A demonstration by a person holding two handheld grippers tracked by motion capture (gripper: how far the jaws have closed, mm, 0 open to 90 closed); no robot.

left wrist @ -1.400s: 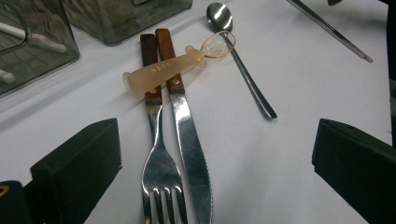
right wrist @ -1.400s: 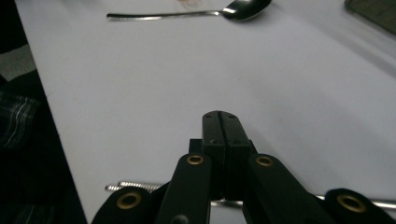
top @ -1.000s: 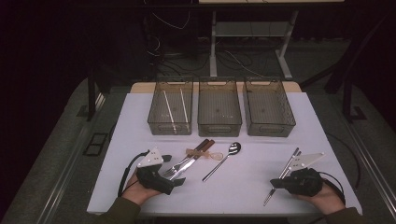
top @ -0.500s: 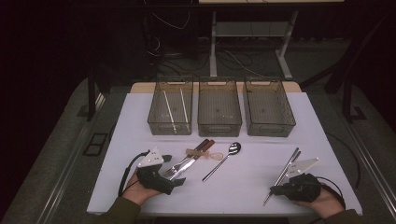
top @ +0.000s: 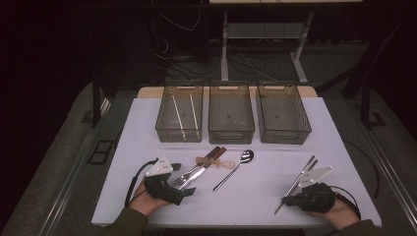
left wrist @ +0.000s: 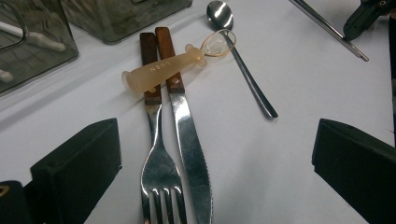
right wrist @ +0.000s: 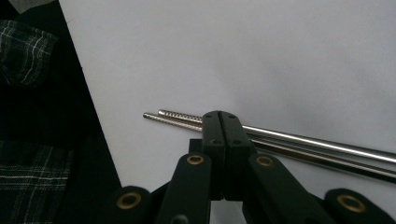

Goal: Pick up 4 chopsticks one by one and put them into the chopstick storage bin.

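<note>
The right tongs (right wrist: 221,116) are closed, jaws pressed flat together, and they sit over the pair of steel chopsticks (right wrist: 299,142) close to the ribbed tips; whether the metal is pinched between the pads or just lies behind them, I cannot tell. Seen from above, these tongs (top: 286,200) rest low at the near right of the white tabletop (top: 339,142), and the chopsticks (top: 300,176) run from them away toward the far right, side by side and touching.

The left tongs (top: 189,189) stand wide open at the near left, gripping nothing. Along their jaws, a fork (left wrist: 156,172) and a table knife (left wrist: 187,140) lie between the two black pads, close to each other, tines and blade toward the tongs, wooden handles pointing away. A small amber plastic tool (left wrist: 161,70) lies across both handles. Just right of it is a steel spoon (left wrist: 243,65), its bowl at the far end.

Farther off, three clear bins stand in a row across the tabletop: the left bin (top: 162,125) holds two pale chopsticks (top: 178,117), then the middle bin (top: 231,129) and the right bin (top: 282,132).
</note>
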